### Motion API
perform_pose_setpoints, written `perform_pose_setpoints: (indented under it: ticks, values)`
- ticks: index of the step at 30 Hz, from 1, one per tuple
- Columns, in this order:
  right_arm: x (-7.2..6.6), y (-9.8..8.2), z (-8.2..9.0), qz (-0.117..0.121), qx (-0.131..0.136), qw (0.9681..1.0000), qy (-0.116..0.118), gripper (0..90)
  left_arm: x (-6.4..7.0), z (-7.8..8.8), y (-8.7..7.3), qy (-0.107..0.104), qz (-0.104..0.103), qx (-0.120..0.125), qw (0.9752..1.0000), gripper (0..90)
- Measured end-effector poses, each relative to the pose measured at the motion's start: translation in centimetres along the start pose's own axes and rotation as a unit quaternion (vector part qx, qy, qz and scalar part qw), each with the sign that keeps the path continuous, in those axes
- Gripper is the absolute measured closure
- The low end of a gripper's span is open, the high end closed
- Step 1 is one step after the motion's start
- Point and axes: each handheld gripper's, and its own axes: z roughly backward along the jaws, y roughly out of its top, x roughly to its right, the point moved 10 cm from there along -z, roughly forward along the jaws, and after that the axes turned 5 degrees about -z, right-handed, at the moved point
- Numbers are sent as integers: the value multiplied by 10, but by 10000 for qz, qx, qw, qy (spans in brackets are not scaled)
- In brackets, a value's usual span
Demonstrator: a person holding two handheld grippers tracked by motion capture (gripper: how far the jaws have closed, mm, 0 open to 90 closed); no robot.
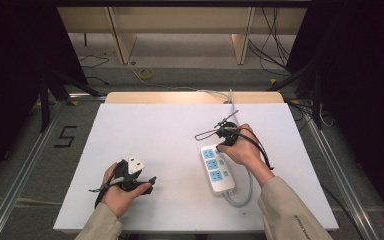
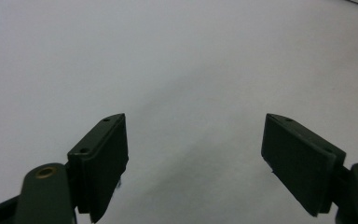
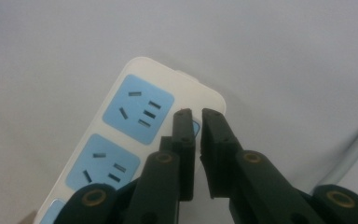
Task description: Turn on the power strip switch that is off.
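A white power strip (image 1: 217, 170) with three light-blue sockets lies on the white table (image 1: 155, 125), right of centre. My right gripper (image 1: 220, 145) points down at its far end. In the right gripper view my right gripper (image 3: 196, 116) hovers with its tips over a small blue switch (image 3: 196, 127) beside the top socket of the power strip (image 3: 135, 112); the jaws stand a narrow slit apart with nothing between them. My left gripper (image 1: 139, 176) rests near the table's front left. In the left gripper view my left gripper (image 2: 196, 140) is wide open over bare table.
The strip's grey cable (image 1: 245, 195) loops off its near end toward the front right; it also crosses the corner of the right gripper view as a grey cable (image 3: 354, 149). Cables trail from both grippers. The table's front edge (image 1: 195, 231) is close to both hands.
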Motion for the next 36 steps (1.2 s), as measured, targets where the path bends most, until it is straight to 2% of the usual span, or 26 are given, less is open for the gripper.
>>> perform_pose_setpoints:
  ticks: [6,8,15,21,23,27,31,36]
  values:
    - [3,-12,11,-204,259,9991,253,749,-1,0,-1,4,40,11,10000,226]
    - [6,-18,15,-240,354,9987,260,724,-1,0,-1,1,43,1,10000,225]
    - [15,-47,32,-401,707,9956,464,619,-1,0,-2,-8,89,4,10000,224]
    - [26,-81,44,-522,1123,9909,525,550,-1,-1,-4,-31,67,-41,10000,223]
    - [27,-92,47,-496,1266,9892,548,519,-1,-1,-4,-32,80,-52,9999,222]
    - [27,-113,52,-523,1595,9844,534,492,-1,-2,-4,-38,81,-53,9999,222]
    - [26,-119,60,-482,1902,9792,510,484,-2,-3,-4,-24,125,-30,9999,221]
    - [24,-121,64,-444,2072,9761,487,472,-2,-5,-7,-58,135,-65,9999,218]
